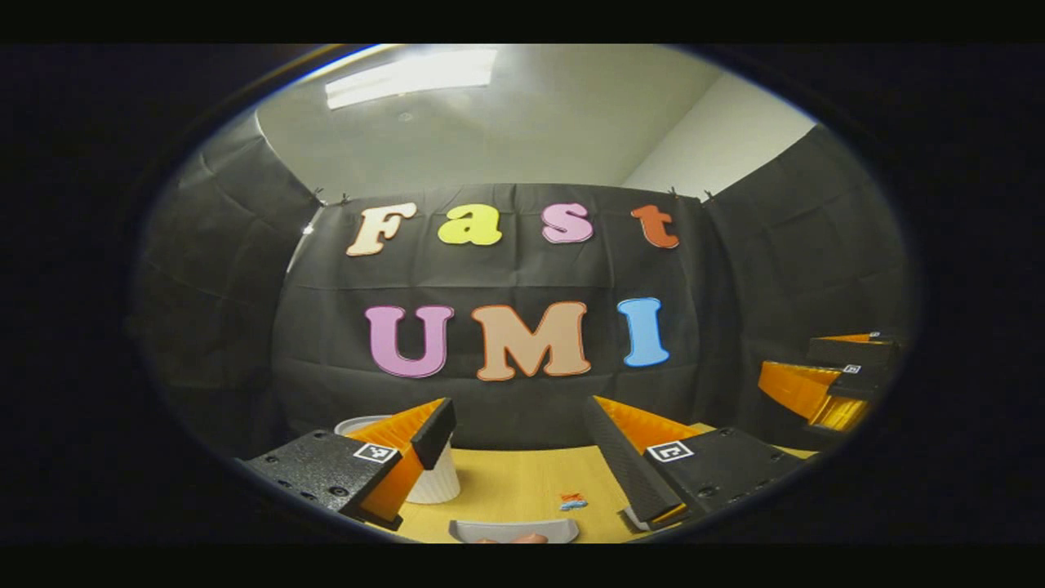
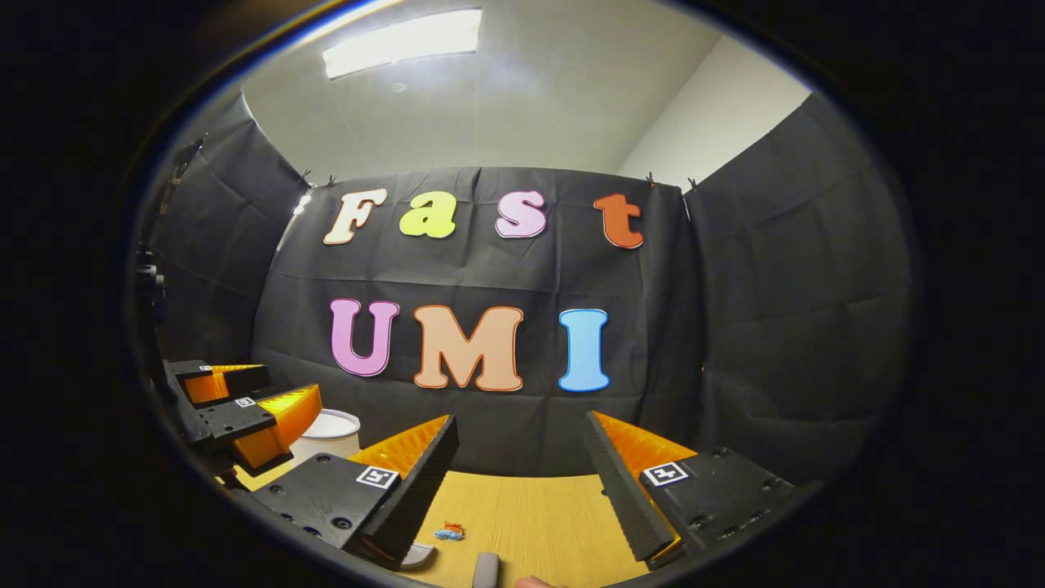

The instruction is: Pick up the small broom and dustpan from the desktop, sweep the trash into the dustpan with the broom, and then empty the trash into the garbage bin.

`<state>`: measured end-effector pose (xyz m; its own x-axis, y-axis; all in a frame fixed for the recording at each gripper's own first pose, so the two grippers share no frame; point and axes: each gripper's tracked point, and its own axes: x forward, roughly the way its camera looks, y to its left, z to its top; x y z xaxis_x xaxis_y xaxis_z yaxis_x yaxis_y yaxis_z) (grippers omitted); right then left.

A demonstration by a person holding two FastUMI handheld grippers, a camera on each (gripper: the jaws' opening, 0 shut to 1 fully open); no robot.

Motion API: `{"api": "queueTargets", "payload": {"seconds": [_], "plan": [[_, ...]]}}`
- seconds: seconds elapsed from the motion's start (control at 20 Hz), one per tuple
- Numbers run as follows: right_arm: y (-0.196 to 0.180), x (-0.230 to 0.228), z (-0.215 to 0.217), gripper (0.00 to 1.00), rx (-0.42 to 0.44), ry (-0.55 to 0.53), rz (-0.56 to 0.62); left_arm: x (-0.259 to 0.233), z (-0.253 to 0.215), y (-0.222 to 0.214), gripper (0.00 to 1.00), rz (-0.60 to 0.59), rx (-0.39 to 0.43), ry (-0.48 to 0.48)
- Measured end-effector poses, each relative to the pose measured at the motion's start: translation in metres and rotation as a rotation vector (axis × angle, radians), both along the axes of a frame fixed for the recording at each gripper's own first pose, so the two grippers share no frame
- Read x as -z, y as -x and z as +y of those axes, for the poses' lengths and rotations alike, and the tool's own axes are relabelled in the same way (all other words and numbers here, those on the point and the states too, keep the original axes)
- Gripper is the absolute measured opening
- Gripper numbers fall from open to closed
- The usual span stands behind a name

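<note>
I hold both tongs, left (image 1: 522, 449) and right (image 2: 518, 465), released above the counter (image 2: 539, 506); the trash (image 2: 450, 532) lies near its front edge beside the dustpan (image 1: 513, 531).

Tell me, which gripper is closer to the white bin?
The left gripper: the bin stands just behind its finger. The right gripper has the bin off to its side, farther away.

L tool (image 1: 522, 457) open at frame bottom over tabletop (image 1: 522, 486); dustpan (image 1: 513, 531) bottom centre, trash (image 1: 572, 501) beside it, white bin (image 1: 437, 478) lower left, R tool (image 1: 833, 380) far right
</note>
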<state>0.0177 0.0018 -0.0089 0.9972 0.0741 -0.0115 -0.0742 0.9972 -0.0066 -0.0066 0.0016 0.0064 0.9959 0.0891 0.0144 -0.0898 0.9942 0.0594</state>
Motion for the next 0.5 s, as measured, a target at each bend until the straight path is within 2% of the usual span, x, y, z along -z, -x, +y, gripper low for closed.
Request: {"api": "queueTargets", "payload": {"seconds": [0.15,0.3,0.5], "plan": [[-0.005,0.005,-0.006,0.92,-0.031,-0.01,0.016,0.006,-0.001,0.006,0.94,0.02,-0.039,-0.007],[-0.003,0.031,0.0,0.92,-0.102,-0.008,0.094,0.019,-0.003,0.013,0.94,0.055,-0.061,-0.012],[0.004,0.08,0.007,0.92,-0.163,-0.001,0.209,0.066,0.002,0.028,0.94,0.189,-0.075,-0.024]]}}
